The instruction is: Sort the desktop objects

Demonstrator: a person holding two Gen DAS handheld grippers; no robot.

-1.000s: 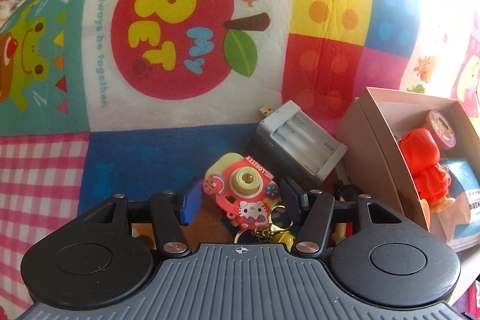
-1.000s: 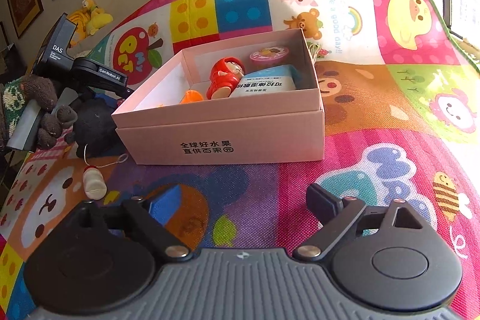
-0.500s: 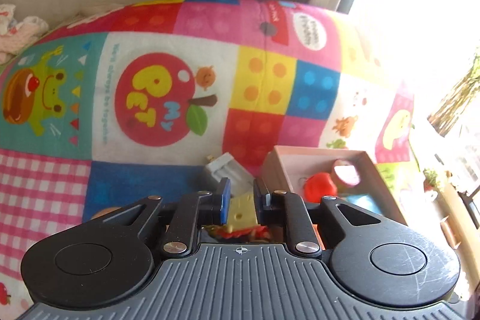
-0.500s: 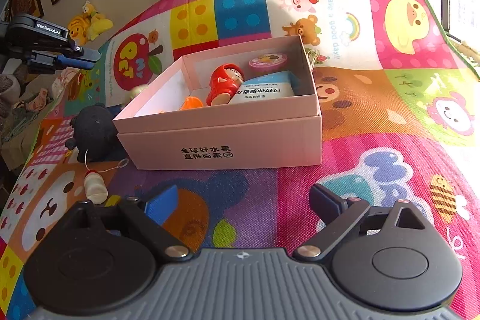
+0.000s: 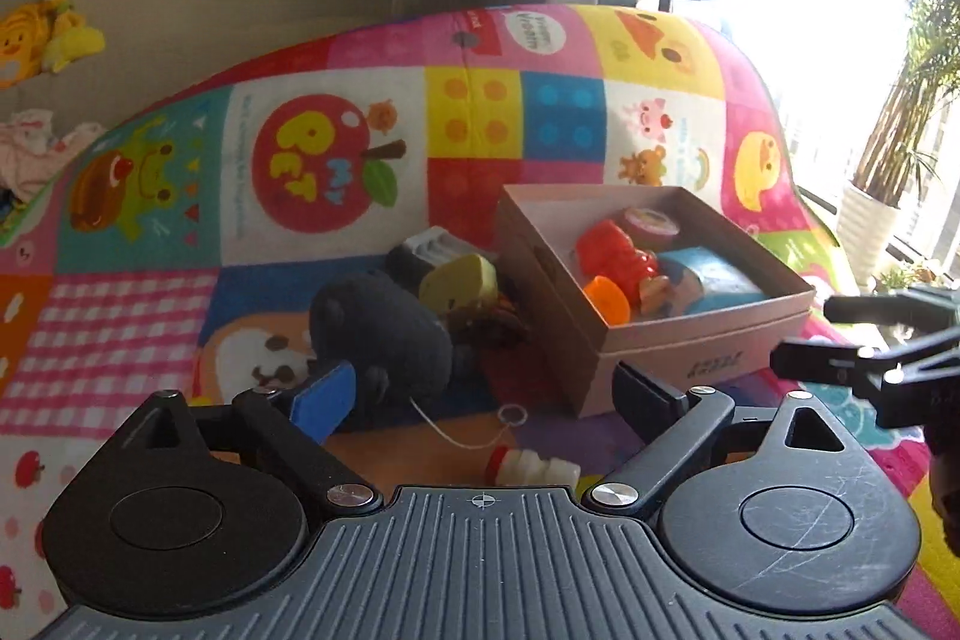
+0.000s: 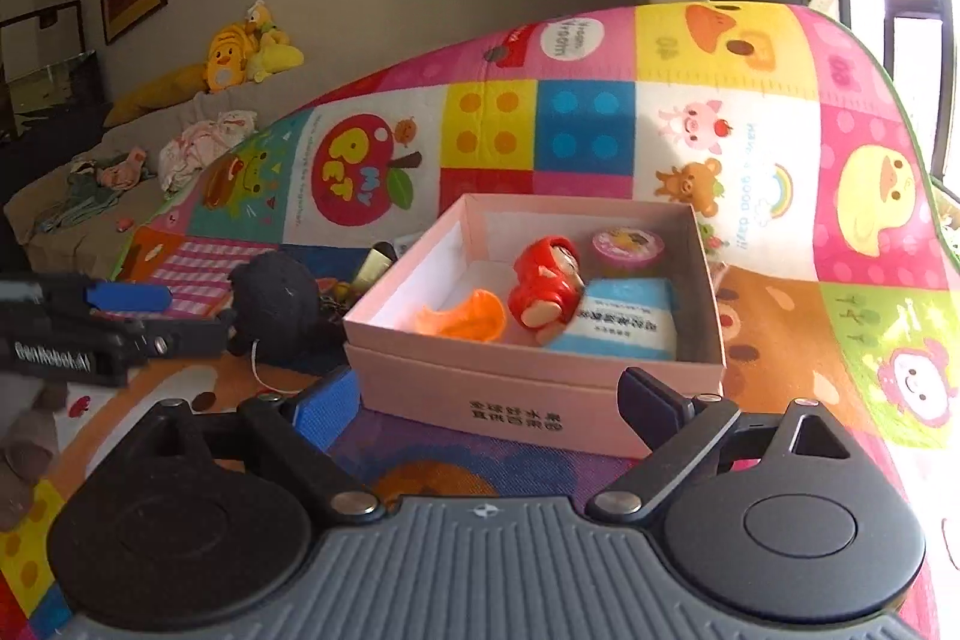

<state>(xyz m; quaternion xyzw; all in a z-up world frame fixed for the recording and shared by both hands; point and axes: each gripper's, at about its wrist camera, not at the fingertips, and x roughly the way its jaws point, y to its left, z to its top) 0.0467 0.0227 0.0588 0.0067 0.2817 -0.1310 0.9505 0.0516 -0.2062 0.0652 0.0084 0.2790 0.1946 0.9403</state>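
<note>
A pink cardboard box [image 6: 540, 394] stands on the colourful play mat and holds a red doll [image 6: 543, 283], an orange piece [image 6: 468, 319], a blue packet [image 6: 624, 322] and a round pink tin [image 6: 627, 244]. Left of the box [image 5: 696, 352] lie a black plush [image 5: 384, 334], a yellow camera toy [image 5: 459, 283], a grey charger [image 5: 429, 241] and a white bottle on a string [image 5: 531, 466]. My left gripper [image 5: 480, 388] is open and empty, above the bottle. My right gripper [image 6: 492, 400] is open and empty in front of the box.
The play mat [image 6: 780, 310] spreads around the box, with bare mat to its right. A sofa with plush toys [image 6: 240, 52] and clothes stands at the back left. A window and a potted plant [image 5: 888, 172] are at the right.
My left gripper shut on the yellow camera toy, lifted, then opened and pulled back; the toy now lies beside the black plush. My right gripper rose and stayed open.
</note>
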